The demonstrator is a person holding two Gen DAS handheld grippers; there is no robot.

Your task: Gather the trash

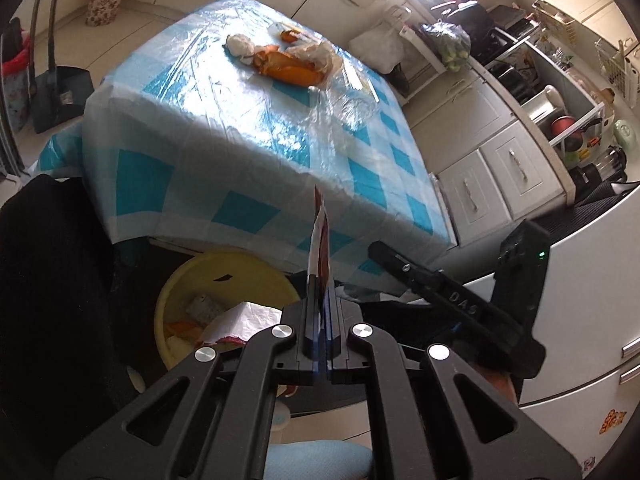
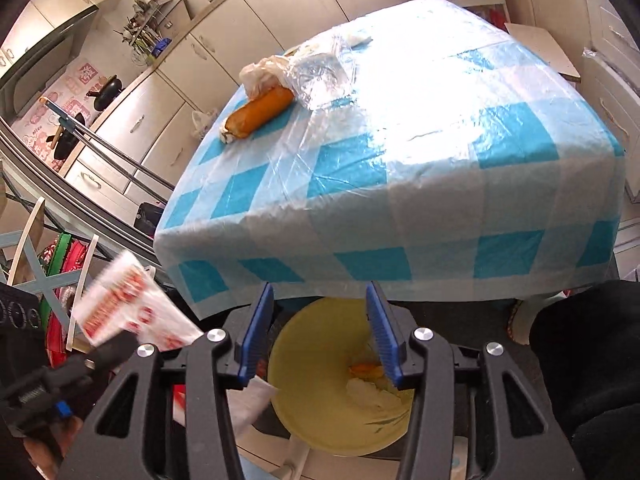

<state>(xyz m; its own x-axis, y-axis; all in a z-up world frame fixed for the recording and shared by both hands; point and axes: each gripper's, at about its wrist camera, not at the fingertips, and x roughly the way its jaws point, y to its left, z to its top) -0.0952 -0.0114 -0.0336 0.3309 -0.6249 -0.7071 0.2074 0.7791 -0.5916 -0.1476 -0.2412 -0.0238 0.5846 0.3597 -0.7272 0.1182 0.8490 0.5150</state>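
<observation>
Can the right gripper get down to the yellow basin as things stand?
Probably yes: the right gripper hangs open and empty directly above the yellow basin, nothing between them. The left gripper, holding a wrapper, stays off to the side.

Basin (image 2: pixel 320 420) below table (image 2: pixel 400 208) edge, scraps (image 2: pixel 364 370) in basin

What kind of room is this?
Most likely a home kitchen: cabinets line the wall, pots and utensils crowd the counter, and a table wears a blue checked cloth.
</observation>
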